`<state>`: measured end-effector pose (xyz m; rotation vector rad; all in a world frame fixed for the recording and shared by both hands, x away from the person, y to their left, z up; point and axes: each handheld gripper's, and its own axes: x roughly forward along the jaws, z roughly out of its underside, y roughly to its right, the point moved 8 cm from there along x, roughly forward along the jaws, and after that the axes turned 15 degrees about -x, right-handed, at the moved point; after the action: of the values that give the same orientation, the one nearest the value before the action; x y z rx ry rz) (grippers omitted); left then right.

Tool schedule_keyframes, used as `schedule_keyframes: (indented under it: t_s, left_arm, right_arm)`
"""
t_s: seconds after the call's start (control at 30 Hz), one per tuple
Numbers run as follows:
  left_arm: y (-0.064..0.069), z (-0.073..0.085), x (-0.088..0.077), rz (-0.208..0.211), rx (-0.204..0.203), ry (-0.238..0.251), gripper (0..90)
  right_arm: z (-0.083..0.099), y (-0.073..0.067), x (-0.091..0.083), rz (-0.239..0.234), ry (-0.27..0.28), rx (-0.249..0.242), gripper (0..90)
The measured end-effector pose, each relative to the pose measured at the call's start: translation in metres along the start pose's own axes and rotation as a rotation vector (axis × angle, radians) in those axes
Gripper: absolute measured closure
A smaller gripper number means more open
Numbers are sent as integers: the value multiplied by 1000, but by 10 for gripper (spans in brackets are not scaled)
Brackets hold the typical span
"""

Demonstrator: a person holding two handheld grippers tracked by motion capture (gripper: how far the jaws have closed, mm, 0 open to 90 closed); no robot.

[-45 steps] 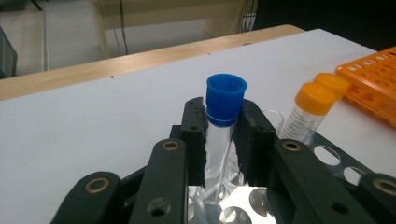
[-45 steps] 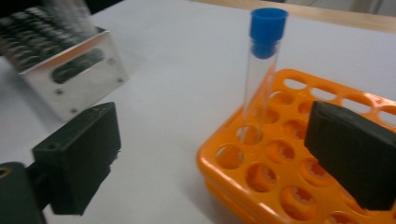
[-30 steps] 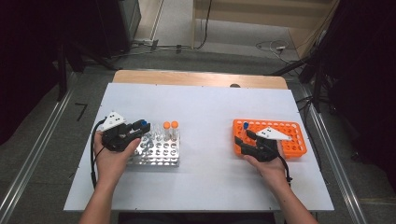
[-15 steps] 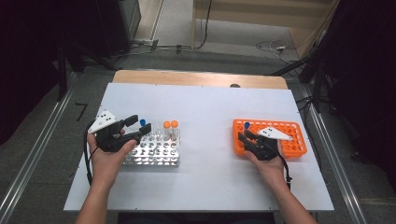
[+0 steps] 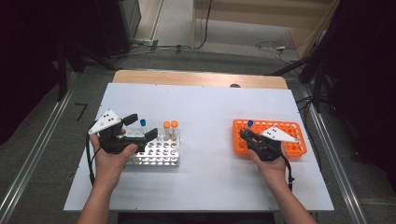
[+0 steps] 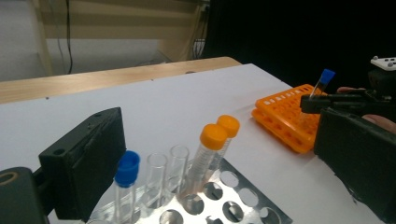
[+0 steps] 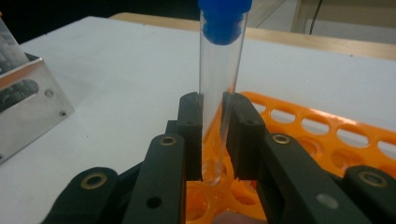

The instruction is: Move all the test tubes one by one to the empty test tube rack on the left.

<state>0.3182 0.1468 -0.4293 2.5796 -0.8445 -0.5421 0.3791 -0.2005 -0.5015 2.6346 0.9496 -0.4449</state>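
My left gripper (image 5: 141, 127) stands open over the left end of the metal rack (image 5: 159, 156); its jaws have just been opening. A blue-capped tube (image 6: 125, 179) stands in the rack between its wide-apart fingers (image 6: 86, 161), untouched. Two orange-capped tubes (image 6: 214, 142) and two uncapped clear tubes (image 6: 163, 170) stand beside it in the same rack. My right gripper (image 7: 214, 135) is shut on another blue-capped tube (image 7: 220, 65), its jaws having just closed on the glass. That tube is upright, its lower end at a hole in the near-left corner of the orange rack (image 5: 285, 128).
Both racks sit on a white tabletop (image 5: 205, 107) with a wooden strip (image 5: 196, 78) along its far edge. Cables (image 5: 271, 45) lie on the floor beyond, and metal rails (image 5: 28, 158) run along both sides of the table.
The left jaws opened off the blue-capped tube in the metal rack and the hand drew back to the left. The right jaws closed on the blue-capped tube at the orange rack.
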Motion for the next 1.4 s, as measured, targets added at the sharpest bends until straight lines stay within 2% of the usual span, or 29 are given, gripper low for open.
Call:
schedule_keyframes:
  t_s: [0.13,0.3,0.8,1.07,1.4]
  left_arm:
    - [10,2,4,20,13,-9,0]
    - [24,5,10,55,30,-24,0]
    - [67,22,33,156,63,-75,0]
    - [85,32,43,200,76,-108,11]
    - [103,41,51,251,82,-124,108]
  right_arm:
    - [-6,-2,-6,-29,20,3,747]
    - [-12,-13,-12,-80,26,-13,747]
    - [-29,-60,-22,-235,47,-75,748]
    - [-33,-87,-24,-311,45,-115,748]
    - [-38,-114,-27,-388,47,-163,748]
